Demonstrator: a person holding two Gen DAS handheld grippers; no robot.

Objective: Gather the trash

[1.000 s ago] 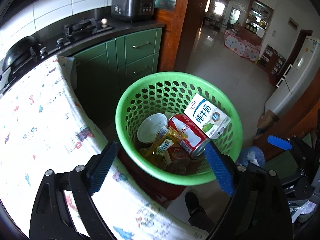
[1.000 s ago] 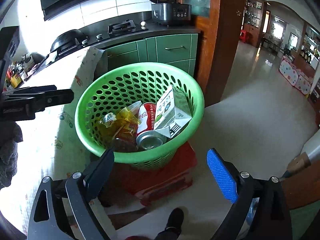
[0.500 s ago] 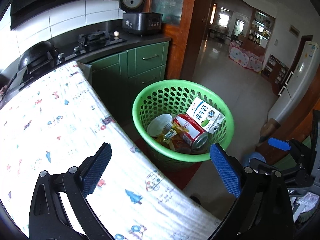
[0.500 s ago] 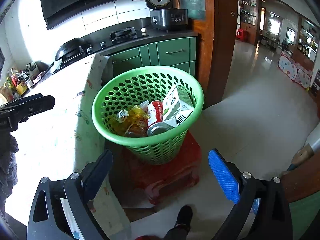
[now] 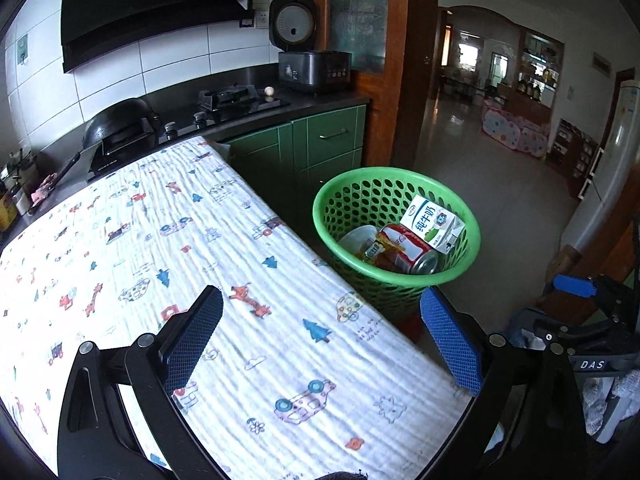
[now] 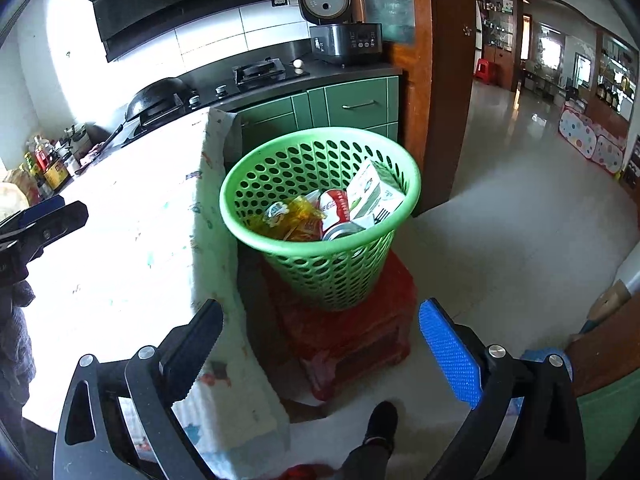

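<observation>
Green basket (image 5: 460, 220) now farther off, both jaws released and empty; Coca-Cola can (image 5: 404, 246) inside.

One green basket (image 5: 396, 280), one milk carton (image 5: 432, 220), one red can (image 5: 408, 246), one white cup (image 5: 356, 238), one yellow wrapper (image 6: 296, 216), one red stool (image 6: 352, 332), two claws.

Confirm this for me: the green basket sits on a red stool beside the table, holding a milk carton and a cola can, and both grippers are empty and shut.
Wrong on one point: the left gripper and right gripper are open, not shut, as each wrist view shows. Otherwise correct: the green basket sits on the red stool beside the table, holding the milk carton and cola can.
</observation>
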